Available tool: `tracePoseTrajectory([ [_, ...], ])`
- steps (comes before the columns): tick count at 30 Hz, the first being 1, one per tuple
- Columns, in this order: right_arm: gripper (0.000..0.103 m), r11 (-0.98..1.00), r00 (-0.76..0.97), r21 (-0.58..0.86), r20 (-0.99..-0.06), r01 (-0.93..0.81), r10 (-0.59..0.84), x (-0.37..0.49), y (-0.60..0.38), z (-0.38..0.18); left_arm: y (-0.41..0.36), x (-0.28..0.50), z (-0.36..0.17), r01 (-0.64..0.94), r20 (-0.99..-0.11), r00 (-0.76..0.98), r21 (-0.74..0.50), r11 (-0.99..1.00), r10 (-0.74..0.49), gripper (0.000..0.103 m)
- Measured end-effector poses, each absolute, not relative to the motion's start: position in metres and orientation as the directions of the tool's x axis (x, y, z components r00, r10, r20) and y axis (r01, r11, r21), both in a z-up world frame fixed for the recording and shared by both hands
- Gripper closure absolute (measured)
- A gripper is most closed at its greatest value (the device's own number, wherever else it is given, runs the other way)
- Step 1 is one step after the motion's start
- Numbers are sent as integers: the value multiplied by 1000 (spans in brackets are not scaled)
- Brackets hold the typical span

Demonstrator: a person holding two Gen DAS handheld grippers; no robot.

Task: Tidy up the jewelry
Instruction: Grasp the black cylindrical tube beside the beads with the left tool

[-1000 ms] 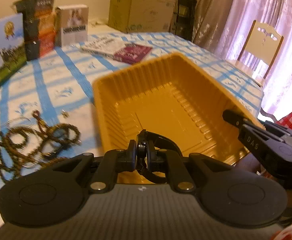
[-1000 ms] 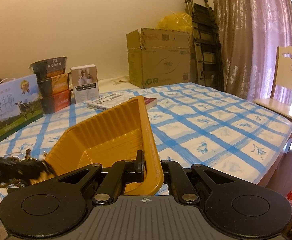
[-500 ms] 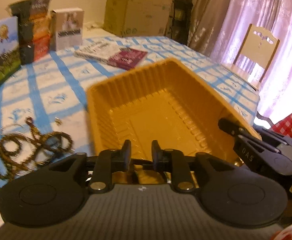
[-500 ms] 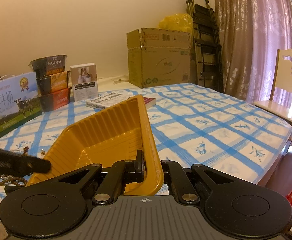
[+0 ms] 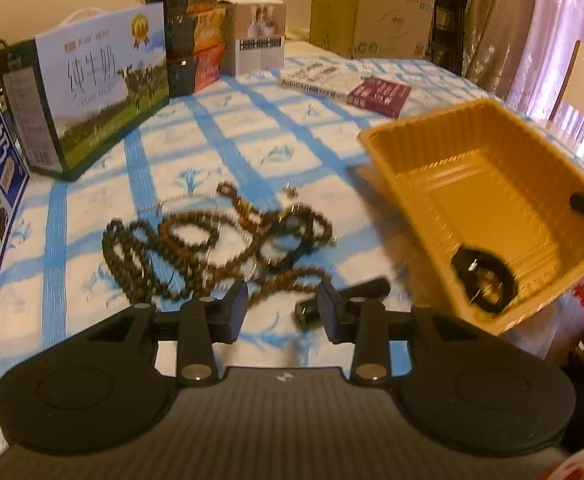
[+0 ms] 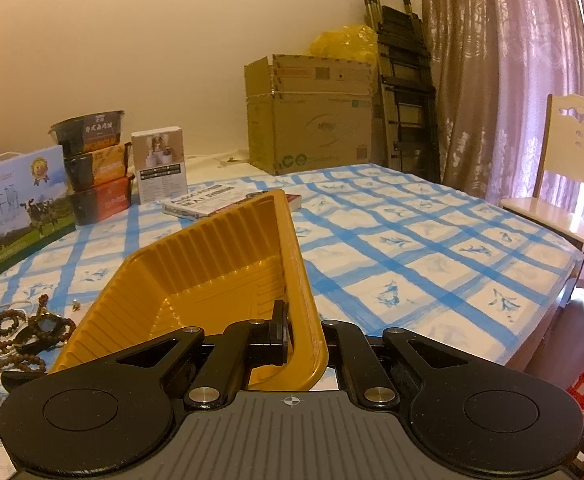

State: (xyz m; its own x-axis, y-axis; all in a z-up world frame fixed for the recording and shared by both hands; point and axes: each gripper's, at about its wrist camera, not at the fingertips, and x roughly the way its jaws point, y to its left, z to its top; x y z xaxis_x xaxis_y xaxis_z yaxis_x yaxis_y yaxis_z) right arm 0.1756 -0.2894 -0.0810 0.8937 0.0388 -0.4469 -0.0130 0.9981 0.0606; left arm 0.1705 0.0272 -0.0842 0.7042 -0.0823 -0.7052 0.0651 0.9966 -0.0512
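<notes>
A: So, where does the jewelry lie?

B: Mostly in one tangled heap of brown bead strands (image 5: pixel 216 248) on the blue-checked table (image 5: pixel 252 128), toward its near edge, left of the orange tray (image 5: pixel 488 184). The strands overlap too much to count. One dark bracelet (image 5: pixel 486 280) lies inside the tray, in its lowered near corner. A tiny metal piece (image 5: pixel 292 191) sits alone just beyond the heap.

A: And the tray?

B: One tray, tilted, its right wall pinched in the right hand-held gripper (image 6: pixel 288 332), whose jaws are clamped on that wall.

A: The other one?

B: The left hand-held gripper (image 5: pixel 282 308) hovers over the near side of the heap, its jaws opening, nothing between them. A small black object (image 5: pixel 344 296) lies on the cloth just past its right finger; the blur hides what it is.

A: What stands further out?

B: Along the far left edge: two milk cartons (image 5: pixel 104 92), a stack of three dark food tubs (image 5: pixel 190 28), one white box (image 5: pixel 258 36). Two books (image 5: pixel 348 86) lie flat near the far edge. Beyond the table, one cardboard box (image 6: pixel 312 116), a folded ladder (image 6: pixel 404 72), one chair (image 6: pixel 568 168), and curtains (image 6: pixel 504 60).
</notes>
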Motion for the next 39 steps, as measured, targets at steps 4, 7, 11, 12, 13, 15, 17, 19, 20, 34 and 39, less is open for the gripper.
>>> tracePoseTrajectory([
  [4, 98, 998, 893, 59, -449, 3, 24, 175, -295, -80, 19, 172, -97, 121, -709, 697, -31, 992, -107, 59],
  [7, 98, 998, 893, 57, -450, 8, 18, 175, -297, -80, 8, 177, -105, 185, -709, 691, -14, 983, -140, 54],
  [11, 98, 998, 893, 57, -450, 8, 18, 174, -298, -80, -1, 183, -115, 214, -713, 688, 20, 977, -136, 51],
  [12, 98, 998, 893, 58, -450, 8, 19, 174, -298, -80, -2, 185, -117, 221, -712, 689, 22, 975, -140, 51],
  [13, 98, 998, 893, 58, -450, 9, 18, 174, -298, -81, -3, 186, -119, 228, -710, 690, 30, 973, -140, 51],
  [15, 98, 998, 893, 57, -450, 9, 18, 174, -298, -80, -5, 189, -121, 244, -707, 693, 48, 968, -140, 49],
  [17, 98, 998, 893, 57, -451, 9, 18, 174, -298, -80, -8, 192, -124, 265, -708, 690, 57, 962, -148, 45],
  [19, 98, 998, 893, 57, -450, 8, 18, 174, -298, -80, -10, 196, -127, 286, -724, 671, 55, 957, -159, 47],
  [20, 98, 998, 892, 58, -451, 9, 18, 174, -298, -81, -11, 196, -129, 295, -732, 660, 47, 954, -168, 50],
  [34, 98, 998, 891, 64, -454, 14, 17, 174, -300, -82, -33, 189, -122, 334, -758, 611, -15, 942, -229, 74],
  [39, 98, 998, 891, 63, -455, 15, 16, 174, -299, -83, -41, 203, -127, 346, -769, 601, 4, 938, -218, 74],
])
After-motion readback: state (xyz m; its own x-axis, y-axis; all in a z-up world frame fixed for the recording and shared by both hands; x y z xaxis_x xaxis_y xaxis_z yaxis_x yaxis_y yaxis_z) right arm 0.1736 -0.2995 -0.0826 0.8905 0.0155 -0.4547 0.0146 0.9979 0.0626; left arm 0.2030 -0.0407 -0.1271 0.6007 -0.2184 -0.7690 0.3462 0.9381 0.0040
